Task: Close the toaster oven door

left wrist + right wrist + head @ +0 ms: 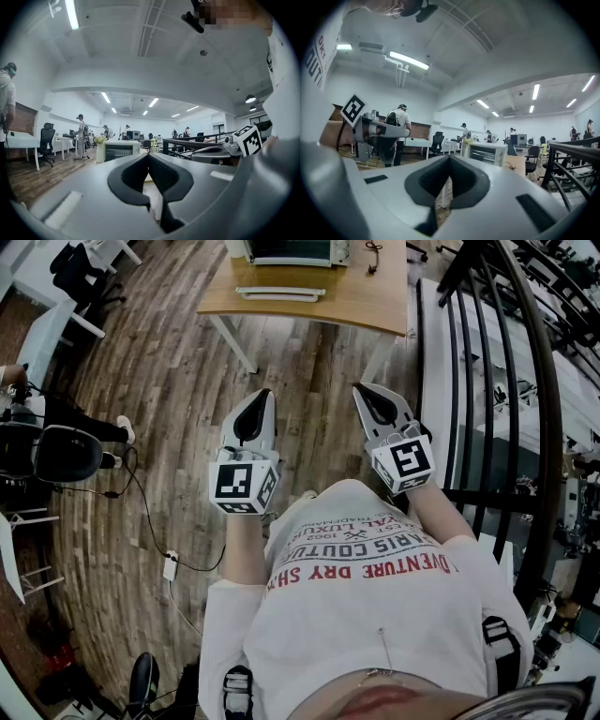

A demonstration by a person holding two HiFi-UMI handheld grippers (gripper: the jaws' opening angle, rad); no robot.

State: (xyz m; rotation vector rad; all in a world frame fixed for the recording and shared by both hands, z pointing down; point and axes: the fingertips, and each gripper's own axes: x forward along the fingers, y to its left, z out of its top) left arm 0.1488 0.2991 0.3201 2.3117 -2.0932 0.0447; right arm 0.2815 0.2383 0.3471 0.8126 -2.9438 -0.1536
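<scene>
Hovering mid-frame over the wood floor [178, 381] with left gripper [263, 396] and right gripper [362, 390] side by side, jaws of both pressed fully together and empty, well apart from the toaster oven [286, 249] at the top edge on the wooden bench [370, 301], its door [279, 292] folded down open at the front.

toaster oven [286, 249] on table [361, 304], ahead | left gripper [262, 397] beside right gripper [365, 392], short of table | railing [542, 427] right
</scene>
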